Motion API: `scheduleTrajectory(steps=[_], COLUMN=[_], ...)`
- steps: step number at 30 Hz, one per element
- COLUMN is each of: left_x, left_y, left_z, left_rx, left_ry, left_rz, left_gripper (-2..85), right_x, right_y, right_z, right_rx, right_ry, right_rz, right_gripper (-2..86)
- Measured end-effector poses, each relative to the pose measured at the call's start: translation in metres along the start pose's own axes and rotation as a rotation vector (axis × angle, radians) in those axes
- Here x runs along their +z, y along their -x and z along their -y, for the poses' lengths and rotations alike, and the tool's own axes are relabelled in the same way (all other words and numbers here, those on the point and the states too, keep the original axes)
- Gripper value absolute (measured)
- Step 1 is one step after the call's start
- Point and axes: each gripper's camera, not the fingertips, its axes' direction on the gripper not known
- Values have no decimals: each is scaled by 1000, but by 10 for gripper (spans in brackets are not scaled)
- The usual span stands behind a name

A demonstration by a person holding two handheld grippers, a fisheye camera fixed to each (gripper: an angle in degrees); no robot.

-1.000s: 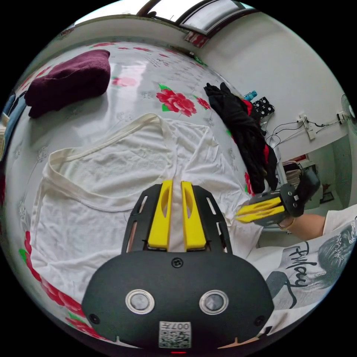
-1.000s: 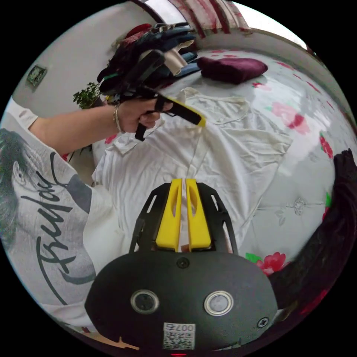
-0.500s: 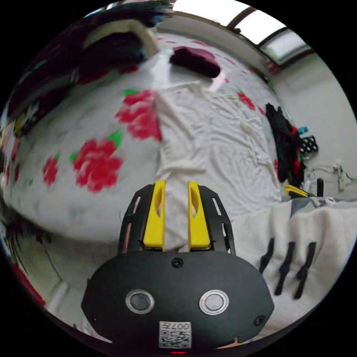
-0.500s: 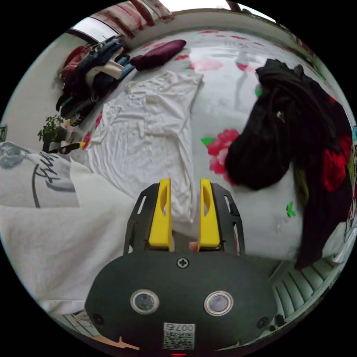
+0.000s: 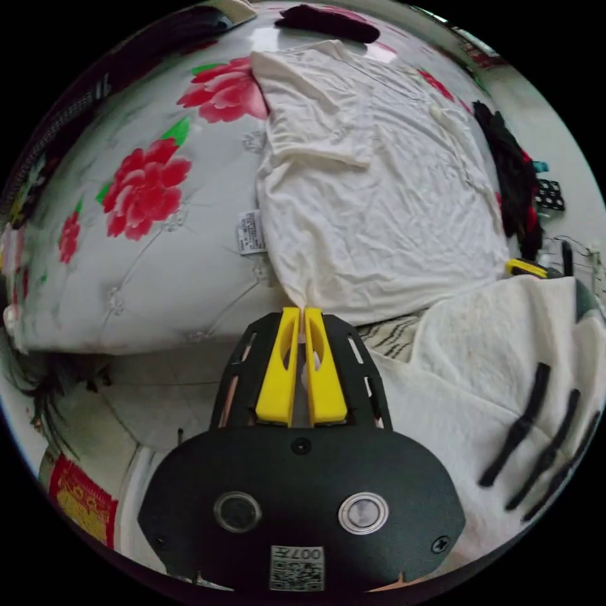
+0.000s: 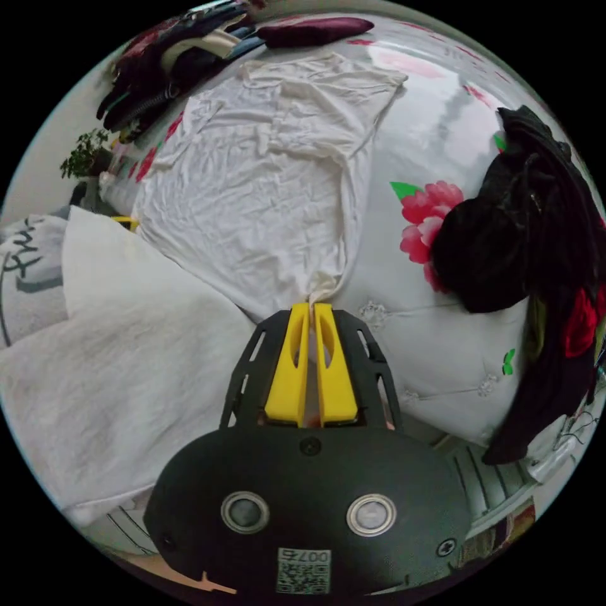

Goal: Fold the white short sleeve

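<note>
We see the flowered bed carrying the white short sleeve, spread flat between a black clothes heap and a stacked pile. Our left gripper and right gripper each pinch a bottom corner of it at the bed's near edge.

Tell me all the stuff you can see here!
shirt: one, white, spread flat on the bed, both bottom corners pinched
bedspread: one, white with red flowers, under the shirt
dark clothes: one heap, black with some red, beside the shirt
maroon cloth: one, at the bed's far end
clothes pile: one, dark, mixed, far corner
plant: one, green, off the bed
left gripper: yellow jaws, shut on shirt
right gripper: yellow jaws, shut on shirt
</note>
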Motion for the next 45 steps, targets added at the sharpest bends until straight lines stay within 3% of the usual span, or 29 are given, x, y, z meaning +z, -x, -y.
scheduleTrajectory(steps=[6,12,16,19,25,31,37,41,45], left_x=[-67,-119,-117,-108,-90,-79,-111,-93,-85], left_y=[96,185,214,221,230,224,186,185,236], left_z=[34,141,206,228,183,146,240,328,366], left_rx=[-37,-188,-352,-426,-381,-270,121,275,12], left_ry=[-221,-403,-450,-471,-519,-512,-474,-268,-355], left_rz=[-538,-786,-768,-626,-434,-368,-128,-299,-443], left_gripper=[-9,-3,36,71,88,89,74,69,62], right_x=[-65,-113,-111,-78,-6,57,62,67,80], right_y=[-82,-168,-197,-211,-221,-222,-222,-218,-218], right_z=[-2,62,134,165,107,46,78,91,98], right_rx=[157,273,377,471,604,759,694,688,721], right_ry=[-340,-648,-724,-623,-584,-604,-536,-510,-519], right_rz=[447,753,649,569,486,634,572,543,575], right_gripper=[-2,2,25,59,95,104,103,95,81])
